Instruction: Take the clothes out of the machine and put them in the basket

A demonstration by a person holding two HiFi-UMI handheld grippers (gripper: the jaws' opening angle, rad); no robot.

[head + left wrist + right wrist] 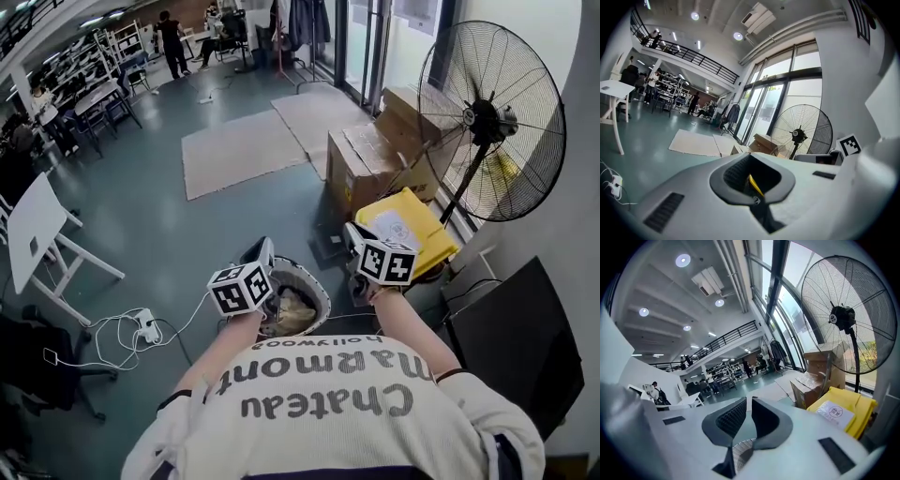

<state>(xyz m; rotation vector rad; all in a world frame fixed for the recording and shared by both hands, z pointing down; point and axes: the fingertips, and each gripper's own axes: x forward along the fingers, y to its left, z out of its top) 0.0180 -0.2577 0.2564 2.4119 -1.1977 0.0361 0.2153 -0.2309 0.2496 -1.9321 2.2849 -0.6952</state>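
A white basket (pixel 317 281) stands on the floor just in front of me, with beige clothes (pixel 291 314) lying in it. My left gripper (pixel 258 251) hangs over the basket's left rim. Its jaws stand together in the left gripper view (pixel 749 161), with only a thin yellow sliver showing in the slit. My right gripper (pixel 354 234) is held to the right of the basket, near the yellow box (pixel 408 230). Its jaws (pixel 749 401) are shut with nothing between them. No washing machine is in view.
A large standing fan (pixel 492 122) and cardboard boxes (pixel 375 155) are ahead on the right. A black panel (pixel 520 337) leans at the right wall. A power strip with cables (pixel 141 328) and a white table (pixel 37 225) are to the left. Flat cardboard sheets (pixel 244 145) lie farther off.
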